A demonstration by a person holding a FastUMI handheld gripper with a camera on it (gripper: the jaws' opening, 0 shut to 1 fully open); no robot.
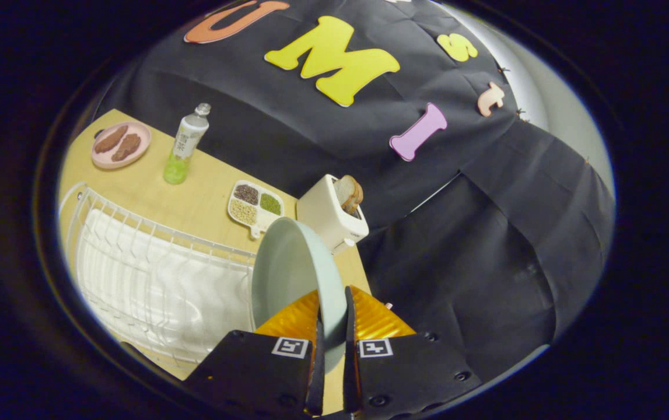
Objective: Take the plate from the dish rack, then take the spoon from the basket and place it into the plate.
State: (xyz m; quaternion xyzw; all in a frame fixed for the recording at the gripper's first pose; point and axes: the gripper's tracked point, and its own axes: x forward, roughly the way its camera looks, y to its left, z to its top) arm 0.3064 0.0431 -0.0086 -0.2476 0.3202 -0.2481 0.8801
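The tool (332, 318) is clamped on the plate (290, 274); bread (349, 193) sits in the toaster (325, 219).

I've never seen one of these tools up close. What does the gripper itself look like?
The gripper has two wide black blocks with small screws, each carrying a square black-and-white marker. Ahead of the blocks sit ribbed, translucent orange pieces, and its two fingers are thin dark blades running forward side by side.

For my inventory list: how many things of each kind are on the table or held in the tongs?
Plates: 2, pale green plate clamped in the tongs, pink plate
Bottle: 1
Divided tray: 1
Toaster: 1
Dish rack: 1
Total: 6
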